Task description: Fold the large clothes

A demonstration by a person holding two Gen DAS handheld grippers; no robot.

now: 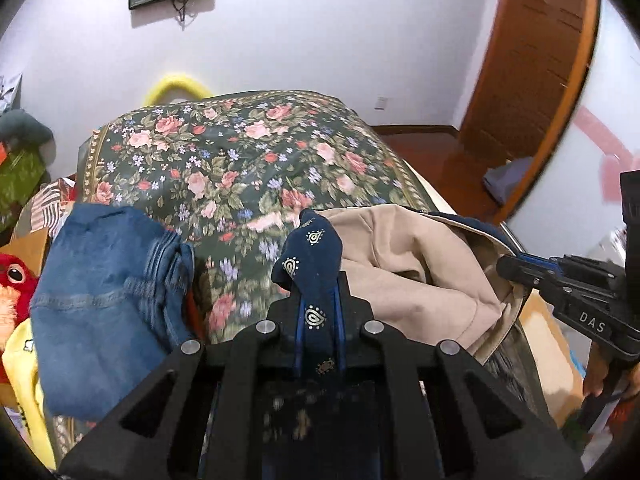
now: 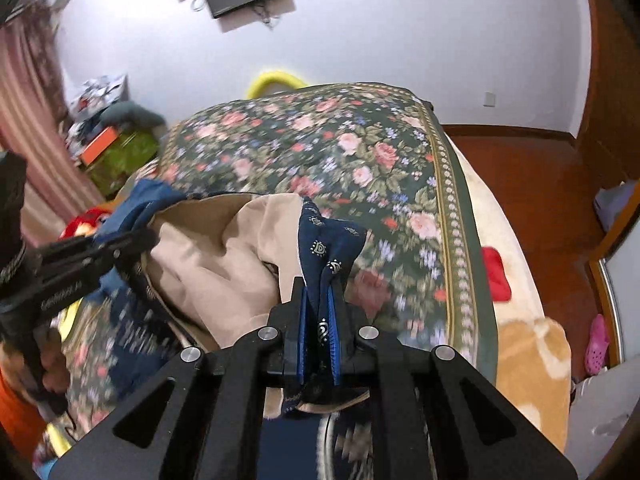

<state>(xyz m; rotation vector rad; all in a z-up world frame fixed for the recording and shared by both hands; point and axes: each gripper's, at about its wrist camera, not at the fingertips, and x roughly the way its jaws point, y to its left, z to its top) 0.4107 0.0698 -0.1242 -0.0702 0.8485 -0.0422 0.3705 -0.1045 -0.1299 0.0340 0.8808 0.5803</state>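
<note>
Both tongs are clamped on the same garment, a navy cloth printed with gold paisley and lined in beige: the left tongs (image 1: 318,312) pinch 1 bunched navy corner (image 1: 310,256), the right tongs (image 2: 319,320) another. The navy paisley garment with beige lining (image 2: 224,256) hangs between them over the floral green bedspread (image 1: 240,160), beside folded blue jeans (image 1: 104,280). It looks like the lift-and-spread step; next, pull the corners apart and lay it flat.
</note>
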